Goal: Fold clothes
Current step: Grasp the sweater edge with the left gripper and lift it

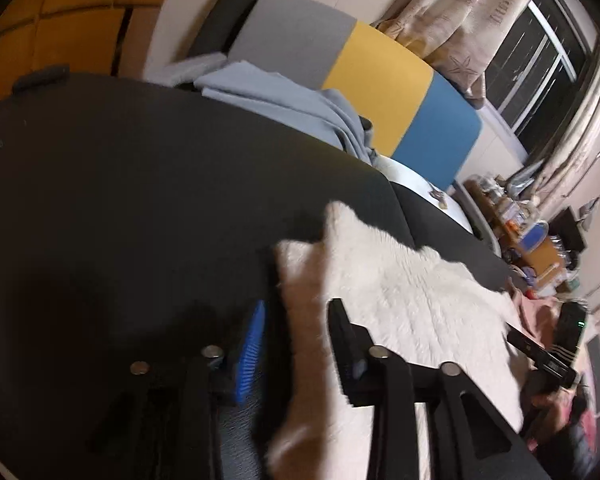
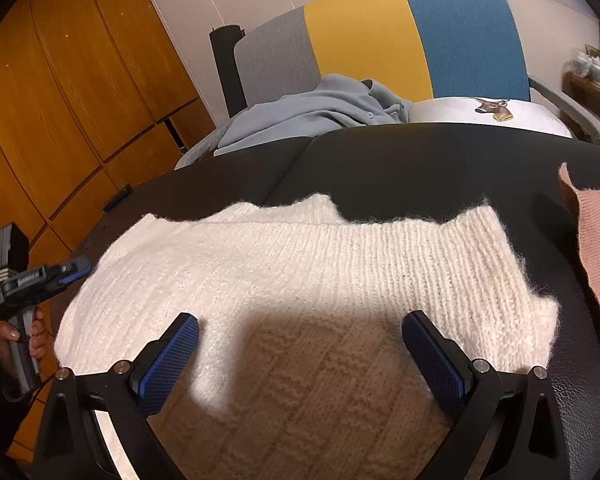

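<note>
My left gripper (image 1: 296, 344) hangs half-open around the white sweater (image 2: 300, 264) edge at the black table's (image 2: 420, 160) left side; right gripper (image 2: 300, 356) gapes, empty – pinch squarely before folding

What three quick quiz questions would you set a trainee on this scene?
1. Fill in: the sweater lies on a ___ surface.
2. The garment right of the sweater, in the right wrist view, is: A pink, B green, C striped.
3. True or false: the right gripper is open over the sweater.
Key: 1 black; 2 A; 3 true.
</note>
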Demonstrator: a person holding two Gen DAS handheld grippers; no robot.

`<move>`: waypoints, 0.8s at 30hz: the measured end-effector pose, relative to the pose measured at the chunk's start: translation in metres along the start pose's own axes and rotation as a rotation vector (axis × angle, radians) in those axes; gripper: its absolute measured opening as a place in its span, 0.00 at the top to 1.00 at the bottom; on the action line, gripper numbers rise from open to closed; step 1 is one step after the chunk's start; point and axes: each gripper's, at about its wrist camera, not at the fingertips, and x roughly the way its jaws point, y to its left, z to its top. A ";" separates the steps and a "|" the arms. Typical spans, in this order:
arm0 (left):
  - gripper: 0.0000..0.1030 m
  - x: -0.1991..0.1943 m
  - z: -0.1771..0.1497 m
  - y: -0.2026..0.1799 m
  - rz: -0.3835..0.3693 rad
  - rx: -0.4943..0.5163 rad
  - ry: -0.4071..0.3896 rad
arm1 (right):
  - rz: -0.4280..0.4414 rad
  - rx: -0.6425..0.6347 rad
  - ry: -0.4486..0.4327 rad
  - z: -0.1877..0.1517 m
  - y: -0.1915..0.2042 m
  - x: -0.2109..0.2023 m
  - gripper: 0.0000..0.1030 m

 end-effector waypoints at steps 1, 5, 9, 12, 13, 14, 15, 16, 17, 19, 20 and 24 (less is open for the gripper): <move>0.59 0.003 0.002 0.006 -0.030 -0.020 0.026 | -0.002 -0.001 0.001 0.000 0.000 0.000 0.00; 0.55 0.023 0.007 0.028 -0.196 -0.114 0.108 | -0.017 -0.012 0.005 0.001 0.003 0.001 0.00; 0.51 0.046 0.013 0.036 -0.274 -0.144 0.159 | -0.032 -0.024 0.011 0.001 0.005 0.001 0.00; 0.50 0.057 0.018 0.034 -0.308 -0.109 0.175 | -0.041 -0.031 0.014 0.001 0.006 0.002 0.00; 0.50 0.059 0.019 0.033 -0.313 -0.102 0.184 | -0.043 -0.033 0.015 0.001 0.007 0.002 0.00; 0.50 0.062 0.021 0.031 -0.321 -0.095 0.200 | -0.046 -0.035 0.016 0.001 0.007 0.002 0.00; 0.50 0.065 0.022 0.029 -0.329 -0.090 0.216 | -0.048 -0.037 0.017 0.001 0.007 0.002 0.00; 0.50 0.067 0.022 0.027 -0.337 -0.086 0.226 | -0.051 -0.039 0.018 0.001 0.008 0.002 0.00; 0.51 0.070 0.023 0.026 -0.344 -0.086 0.235 | -0.052 -0.040 0.019 0.001 0.008 0.002 0.00; 0.53 0.073 0.023 0.024 -0.357 -0.092 0.244 | -0.051 -0.039 0.018 0.002 0.008 0.002 0.00; 0.54 0.074 0.024 0.021 -0.358 -0.090 0.248 | -0.050 -0.038 0.018 0.002 0.007 0.002 0.00; 0.72 0.079 0.021 0.009 -0.322 -0.078 0.253 | -0.043 -0.032 0.014 0.002 0.007 0.001 0.00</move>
